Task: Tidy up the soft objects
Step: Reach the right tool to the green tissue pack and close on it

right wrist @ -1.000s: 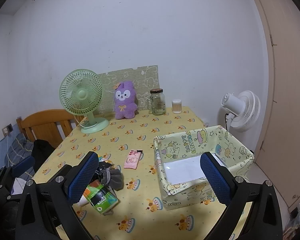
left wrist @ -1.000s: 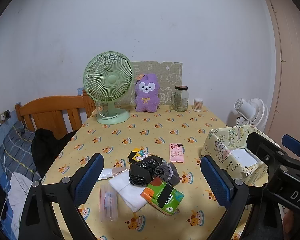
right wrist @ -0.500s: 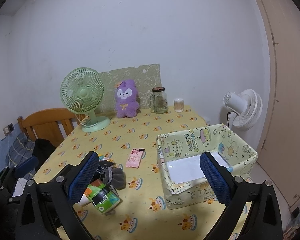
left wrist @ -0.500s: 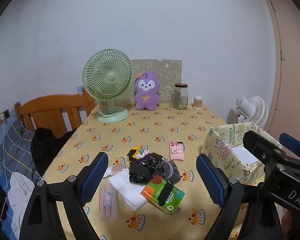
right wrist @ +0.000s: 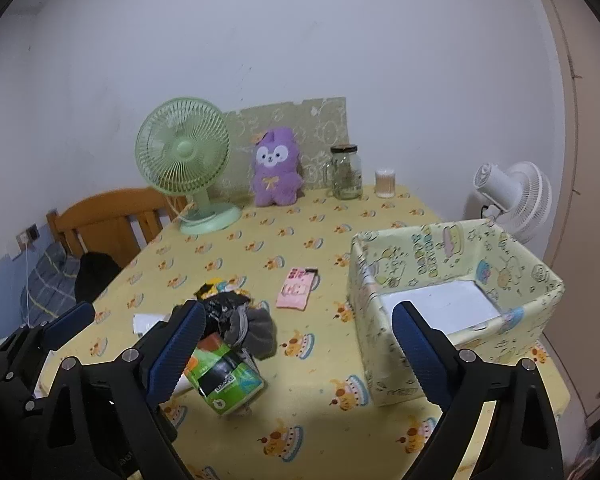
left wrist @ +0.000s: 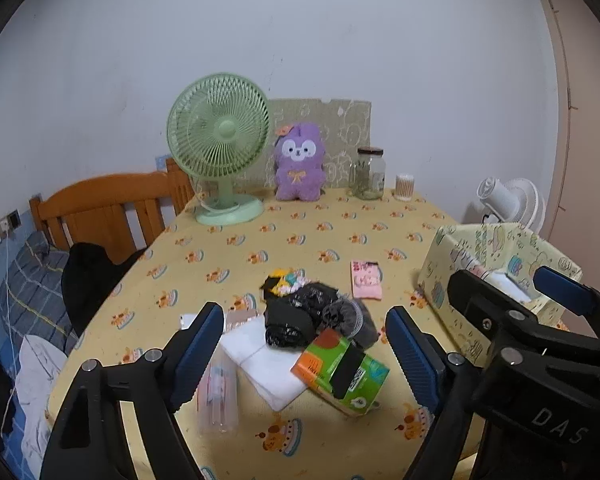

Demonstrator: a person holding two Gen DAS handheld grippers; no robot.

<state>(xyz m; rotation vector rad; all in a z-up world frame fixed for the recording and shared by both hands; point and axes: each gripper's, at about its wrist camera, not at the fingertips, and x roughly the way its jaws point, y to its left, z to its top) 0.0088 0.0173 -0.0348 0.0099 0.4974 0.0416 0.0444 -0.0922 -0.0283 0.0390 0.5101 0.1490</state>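
L gripper (left wrist: pixel 304 354) & R gripper (right wrist: pixel 296 354) jaws wide, been closing, nothing gripped; tissue pack (left wrist: pixel 340 376) below, box (right wrist: pixel 452 280) right.

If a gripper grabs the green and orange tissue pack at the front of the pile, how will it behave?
The tissue pack looks soft-wrapped, so it would probably squash rather than resist. It seems light for its size. It lies tilted against the grey sock, so lifting it may nudge that pile.
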